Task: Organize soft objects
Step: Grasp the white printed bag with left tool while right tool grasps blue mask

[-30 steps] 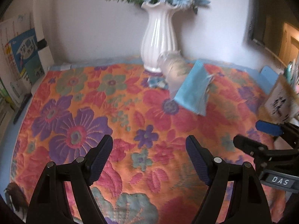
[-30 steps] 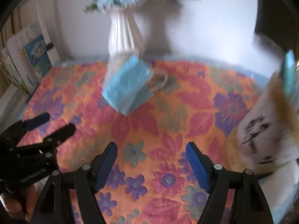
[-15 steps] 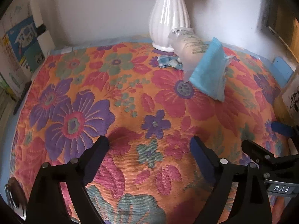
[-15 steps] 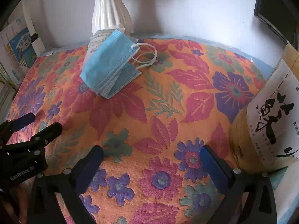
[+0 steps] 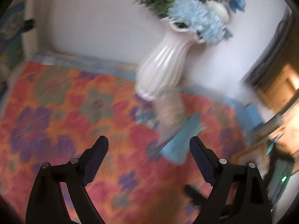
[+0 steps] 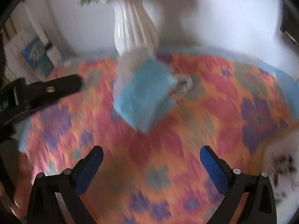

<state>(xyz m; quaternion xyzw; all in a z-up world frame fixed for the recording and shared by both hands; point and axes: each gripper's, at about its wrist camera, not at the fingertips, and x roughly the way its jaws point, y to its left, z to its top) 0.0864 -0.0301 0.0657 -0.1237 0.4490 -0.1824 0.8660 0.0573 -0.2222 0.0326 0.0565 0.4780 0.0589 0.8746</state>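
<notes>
A stack of blue face masks [image 6: 143, 95] lies on the floral cloth [image 6: 214, 112], leaning on a clear plastic packet [image 5: 170, 112] at the foot of a white vase [image 6: 134, 29]. White ear loops [image 6: 183, 84] trail off the stack's right side. My right gripper [image 6: 151, 150] is open and empty above the cloth, short of the masks. My left gripper [image 5: 147, 141] is also open and empty, with the masks [image 5: 181, 141] just beyond its right finger. The left gripper's fingers [image 6: 61, 85] reach in from the left of the right wrist view. Both views are blurred.
The vase [image 5: 162, 72] holds blue and white flowers [image 5: 198, 18] against the back wall. A small blue patterned cloth [image 5: 147, 115] lies at its base. Booklets [image 6: 35, 56] stand at the left edge. A brown bag with black print [image 6: 280, 160] stands at the right.
Both grippers' jaws have spread wider, the right one most. Both views have pulled back and tilted up, and the left view has rolled, so the vase leans. The masks have stayed put.
</notes>
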